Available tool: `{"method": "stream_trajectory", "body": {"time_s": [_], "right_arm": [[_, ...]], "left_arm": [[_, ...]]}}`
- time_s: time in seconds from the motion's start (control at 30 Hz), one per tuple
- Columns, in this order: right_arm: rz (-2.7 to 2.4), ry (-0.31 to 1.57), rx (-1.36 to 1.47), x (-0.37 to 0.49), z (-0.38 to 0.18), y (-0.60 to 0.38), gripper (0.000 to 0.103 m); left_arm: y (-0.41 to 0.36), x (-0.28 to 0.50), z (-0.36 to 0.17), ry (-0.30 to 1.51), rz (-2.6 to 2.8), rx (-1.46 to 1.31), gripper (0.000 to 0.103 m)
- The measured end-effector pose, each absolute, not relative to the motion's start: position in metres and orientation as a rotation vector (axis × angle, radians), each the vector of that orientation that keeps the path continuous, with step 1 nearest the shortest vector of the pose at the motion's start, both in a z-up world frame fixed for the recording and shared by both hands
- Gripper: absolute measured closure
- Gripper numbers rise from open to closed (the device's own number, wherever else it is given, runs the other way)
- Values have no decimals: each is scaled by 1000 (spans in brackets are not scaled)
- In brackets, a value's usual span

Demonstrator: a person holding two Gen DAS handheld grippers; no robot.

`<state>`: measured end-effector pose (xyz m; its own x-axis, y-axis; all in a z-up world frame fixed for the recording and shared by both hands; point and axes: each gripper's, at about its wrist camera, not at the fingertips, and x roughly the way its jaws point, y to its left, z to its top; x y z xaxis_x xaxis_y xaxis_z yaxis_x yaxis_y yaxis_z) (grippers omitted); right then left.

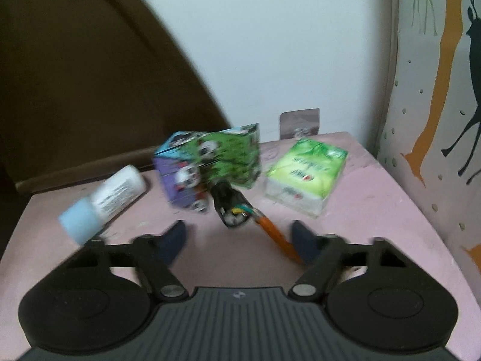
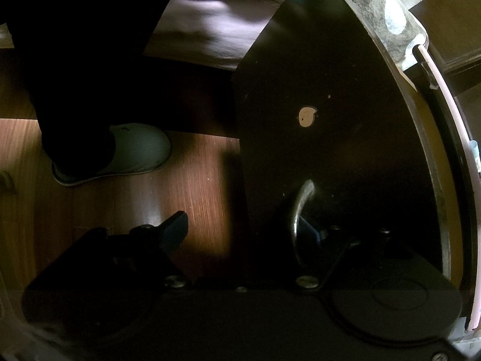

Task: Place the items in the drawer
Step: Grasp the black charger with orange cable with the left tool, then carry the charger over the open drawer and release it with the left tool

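In the left wrist view, my left gripper (image 1: 239, 240) is open and empty above a pink tabletop (image 1: 375, 210). Ahead of it lie a panda-print box (image 1: 210, 165), a white bottle with a light blue cap (image 1: 105, 201), a green tissue pack (image 1: 306, 177) and a black connector on an orange cable (image 1: 237, 207). In the right wrist view, my right gripper (image 2: 243, 228) is open at a dark drawer front (image 2: 330, 120). Its right finger sits behind the curved metal handle (image 2: 300, 210); its left finger (image 2: 174, 228) is off the drawer's edge.
A brown headboard (image 1: 90, 75) rises at the left of the pink tabletop, a deer-print panel (image 1: 436, 105) at its right and a white wall behind. In the right wrist view, a person's leg and white slipper (image 2: 135, 150) stand on the wooden floor beside the cabinet.
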<state>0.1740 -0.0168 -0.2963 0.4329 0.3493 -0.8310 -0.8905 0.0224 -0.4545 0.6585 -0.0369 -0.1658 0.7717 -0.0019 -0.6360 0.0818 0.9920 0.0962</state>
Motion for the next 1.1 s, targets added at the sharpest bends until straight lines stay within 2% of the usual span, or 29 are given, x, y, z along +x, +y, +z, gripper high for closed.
{"method": "stream_trajectory", "body": {"time_s": [0.3, 0.43, 0.53, 0.73, 1.1], "right_arm": [[1055, 575, -1178, 170, -310, -2, 18], [1057, 572, -1180, 168, -310, -7, 17], [1060, 569, -1183, 167, -309, -11, 17], [1064, 568, -1187, 167, -305, -17, 17], [1074, 561, -1210, 167, -302, -20, 17]], "left_arm": [[-35, 685, -162, 692, -34, 89, 45], [-38, 699, -170, 710, -7, 65, 70], [-37, 696, -169, 712, -14, 53, 77], [-36, 668, -158, 705, -63, 57, 78], [-42, 583, -104, 654, -148, 72, 78]]}}
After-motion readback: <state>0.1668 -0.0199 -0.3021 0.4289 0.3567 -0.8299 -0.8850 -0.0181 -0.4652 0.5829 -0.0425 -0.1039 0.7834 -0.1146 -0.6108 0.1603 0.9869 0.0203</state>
